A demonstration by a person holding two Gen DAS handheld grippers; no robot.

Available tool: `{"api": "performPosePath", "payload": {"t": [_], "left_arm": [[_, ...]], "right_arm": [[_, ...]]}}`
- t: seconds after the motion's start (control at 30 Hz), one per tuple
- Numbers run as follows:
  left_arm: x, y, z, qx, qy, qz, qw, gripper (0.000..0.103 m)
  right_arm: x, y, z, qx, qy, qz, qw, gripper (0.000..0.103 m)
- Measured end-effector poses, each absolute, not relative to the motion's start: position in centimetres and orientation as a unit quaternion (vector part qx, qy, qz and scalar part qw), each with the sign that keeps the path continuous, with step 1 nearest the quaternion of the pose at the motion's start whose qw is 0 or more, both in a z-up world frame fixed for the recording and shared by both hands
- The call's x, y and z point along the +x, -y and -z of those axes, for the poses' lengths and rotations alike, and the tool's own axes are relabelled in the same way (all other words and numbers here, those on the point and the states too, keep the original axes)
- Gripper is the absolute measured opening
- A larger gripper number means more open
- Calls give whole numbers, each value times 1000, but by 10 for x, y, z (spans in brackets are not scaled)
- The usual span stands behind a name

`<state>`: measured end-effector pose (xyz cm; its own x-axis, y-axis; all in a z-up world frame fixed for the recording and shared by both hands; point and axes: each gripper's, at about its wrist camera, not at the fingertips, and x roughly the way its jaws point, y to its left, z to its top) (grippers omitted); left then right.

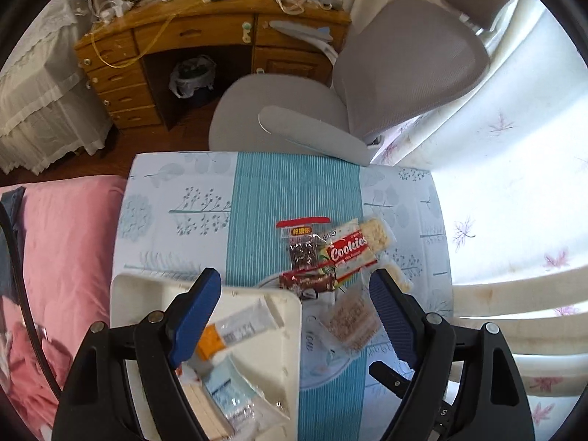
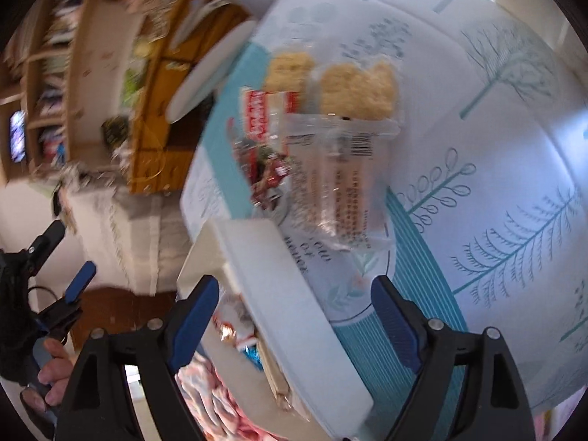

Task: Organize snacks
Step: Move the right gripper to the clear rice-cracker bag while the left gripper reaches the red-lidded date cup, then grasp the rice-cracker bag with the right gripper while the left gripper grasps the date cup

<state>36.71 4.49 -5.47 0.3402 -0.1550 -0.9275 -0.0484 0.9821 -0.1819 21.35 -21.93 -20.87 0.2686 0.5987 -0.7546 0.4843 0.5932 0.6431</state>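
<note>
A white divided tray [image 1: 290,334] sits at the near left of the table and holds several snack packets, among them an orange-and-clear one [image 1: 235,330]. Beyond it lies a pile of snacks: a red "Cookies" pack [image 1: 349,251], a dark packet with a red header [image 1: 303,246], a brown chocolate bar [image 1: 307,281], rice crackers [image 1: 376,235] and a clear pack of brown biscuits [image 1: 351,321]. My left gripper [image 1: 296,294] is open and empty above the tray's far corner. My right gripper [image 2: 294,299] is open and empty over the tray rim [image 2: 279,286], near a clear cracker pack [image 2: 341,191]. The right wrist view is blurred.
The table wears a leaf-print cloth with a teal striped runner [image 1: 294,191]. A grey office chair [image 1: 367,84] stands behind the table, a wooden desk [image 1: 205,40] beyond it. Pink bedding [image 1: 62,257] lies left. The left gripper [image 2: 73,290] shows in the right wrist view.
</note>
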Motion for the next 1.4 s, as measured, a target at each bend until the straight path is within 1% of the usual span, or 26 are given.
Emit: {"api": "performPosePath", "payload": {"t": [0.27, 0.47, 0.7, 0.93, 1.07, 1.13, 1.23, 1.3, 1.37, 1.4], "left_arm": [[428, -30, 127, -107, -641, 56, 758, 82], [450, -26, 181, -132, -676, 61, 722, 82], [463, -15, 227, -127, -710, 45, 691, 82], [472, 1, 260, -129, -732, 50, 667, 82], [472, 4, 275, -145, -739, 50, 656, 82], [473, 6, 282, -149, -743, 51, 650, 79], [474, 6, 288, -163, -745, 53, 645, 78], [475, 7, 290, -170, -744, 58, 644, 75], [476, 7, 291, -174, -742, 65, 644, 69], [476, 7, 290, -179, -740, 69, 644, 67]], "right_arm": [[236, 212, 244, 501, -608, 65, 612, 86], [249, 212, 255, 522, -605, 135, 585, 86], [272, 206, 262, 496, -619, 157, 588, 86], [280, 208, 280, 487, -650, 153, 562, 86], [292, 206, 281, 451, -669, 142, 574, 86], [295, 204, 281, 444, -672, 144, 575, 86], [297, 201, 283, 445, -673, 147, 572, 85], [299, 200, 286, 442, -677, 149, 569, 85], [301, 196, 288, 437, -681, 149, 569, 85], [303, 195, 288, 431, -685, 149, 569, 85]]}}
